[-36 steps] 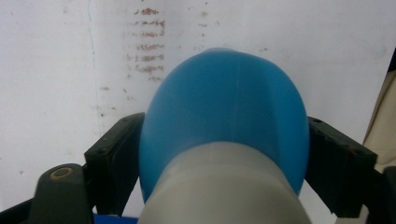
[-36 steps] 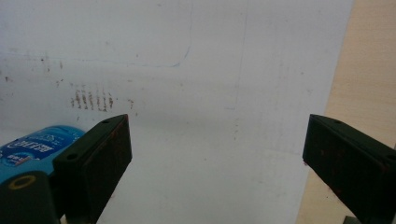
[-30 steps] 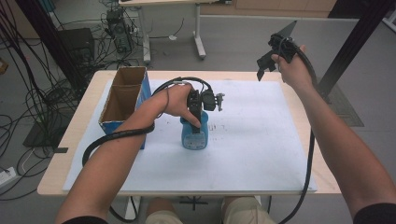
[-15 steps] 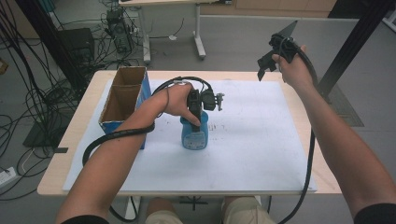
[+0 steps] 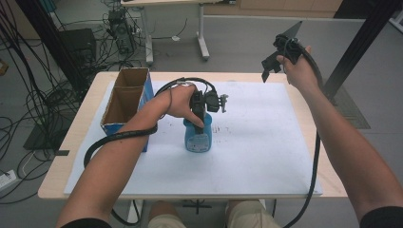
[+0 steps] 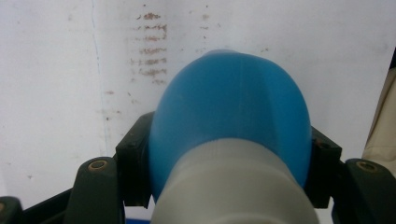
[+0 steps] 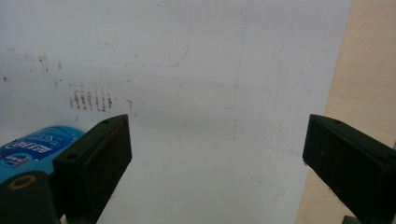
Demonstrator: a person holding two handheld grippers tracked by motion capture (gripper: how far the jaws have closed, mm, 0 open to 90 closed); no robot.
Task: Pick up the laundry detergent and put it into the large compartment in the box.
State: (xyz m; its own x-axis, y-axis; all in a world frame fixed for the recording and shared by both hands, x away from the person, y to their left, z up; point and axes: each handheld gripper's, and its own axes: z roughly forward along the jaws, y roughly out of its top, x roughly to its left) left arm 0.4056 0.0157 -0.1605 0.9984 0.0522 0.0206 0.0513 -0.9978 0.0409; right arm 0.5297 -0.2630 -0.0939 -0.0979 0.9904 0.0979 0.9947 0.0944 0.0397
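Note:
A blue bottle (image 5: 197, 140) with a pale cap stands upright on the white sheet (image 5: 256, 142) near the table's middle. My left gripper (image 5: 198, 123) comes down on its top from above. In the left gripper view the bottle (image 6: 229, 107) sits between the two black pads (image 6: 133, 161), which press on both its sides; the jaws have just been closing on it. My right gripper (image 5: 280, 47) is held high above the table's far right corner, its jaws wide apart. In the right gripper view its gripper (image 7: 217, 158) has nothing between its pads, and the bottle (image 7: 35, 147) shows at the lower left.
An open cardboard box (image 5: 108, 124) with blue sides and two compartments stands at the table's left edge. Faint brown marks (image 7: 91, 100) stain the sheet beyond the bottle. Bare wood (image 7: 364, 84) borders the sheet on the right. Cables and equipment (image 5: 71, 47) lie on the floor at left.

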